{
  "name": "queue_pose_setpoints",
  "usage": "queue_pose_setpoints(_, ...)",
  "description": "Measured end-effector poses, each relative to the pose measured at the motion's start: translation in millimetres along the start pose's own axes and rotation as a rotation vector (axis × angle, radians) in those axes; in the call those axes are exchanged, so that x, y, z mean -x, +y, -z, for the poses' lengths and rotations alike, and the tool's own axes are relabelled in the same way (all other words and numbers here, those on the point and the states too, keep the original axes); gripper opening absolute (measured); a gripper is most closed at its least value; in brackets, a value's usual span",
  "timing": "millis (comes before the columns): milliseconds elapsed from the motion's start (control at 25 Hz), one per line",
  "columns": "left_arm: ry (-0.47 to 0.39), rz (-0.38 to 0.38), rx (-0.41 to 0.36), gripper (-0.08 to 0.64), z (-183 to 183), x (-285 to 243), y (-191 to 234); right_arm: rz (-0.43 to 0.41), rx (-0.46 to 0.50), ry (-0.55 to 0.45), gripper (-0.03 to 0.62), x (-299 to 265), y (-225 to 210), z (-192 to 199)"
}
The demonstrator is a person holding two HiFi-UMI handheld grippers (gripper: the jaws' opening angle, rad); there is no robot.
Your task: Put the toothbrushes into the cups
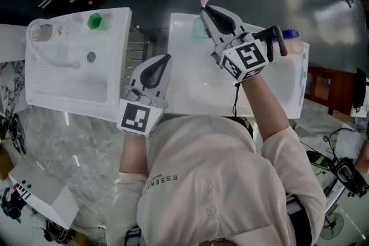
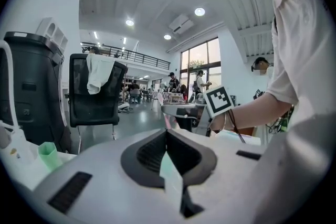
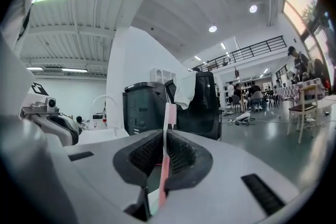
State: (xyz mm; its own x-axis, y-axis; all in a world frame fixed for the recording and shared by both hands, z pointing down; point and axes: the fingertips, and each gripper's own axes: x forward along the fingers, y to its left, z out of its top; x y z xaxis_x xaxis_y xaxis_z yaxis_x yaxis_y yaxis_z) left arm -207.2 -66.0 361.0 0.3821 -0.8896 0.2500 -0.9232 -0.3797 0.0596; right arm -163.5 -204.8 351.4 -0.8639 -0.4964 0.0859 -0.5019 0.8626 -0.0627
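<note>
Pinching the pink toothbrush [image 3: 167,113] in the right gripper [image 1: 204,8], closed firmly on the handle with the bristle head poking past the tips, seemingly to keep it steady and aimed for a cup. Hovering over the right sink [image 1: 190,83], just beside what looks like a pale green cup [image 1: 197,29]. Holding the left gripper [image 1: 168,57] low between the sinks, closed and apparently empty, probably to stay clear. Leaving the green cup [image 1: 94,21] well apart on the left sink [image 1: 63,83].

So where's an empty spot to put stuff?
The left white sink's bowl, this side of its green cup, is bare. So is the right white sink's near half. Its far edge is crowded: pale green cup, blue-topped container.
</note>
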Motion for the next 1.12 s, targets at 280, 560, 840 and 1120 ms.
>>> queue_pose_setpoints(280,0.027,-0.014,0.034,0.002,11,-6,14,0.04,-0.034,0.035,0.035,-11,-16,29)
queue_pose_setpoints(560,0.034,0.004,0.028,0.002,17,-12,17,0.092,-0.04,0.181,0.035,7,-17,68)
queue_pose_setpoints(840,0.048,0.028,0.008,0.002,22,-9,16,0.14,-0.004,0.302,0.037,19,-16,94)
queue_pose_setpoints(1120,0.043,0.06,-0.028,0.002,25,4,14,0.189,-0.105,0.351,0.22,23,-12,101)
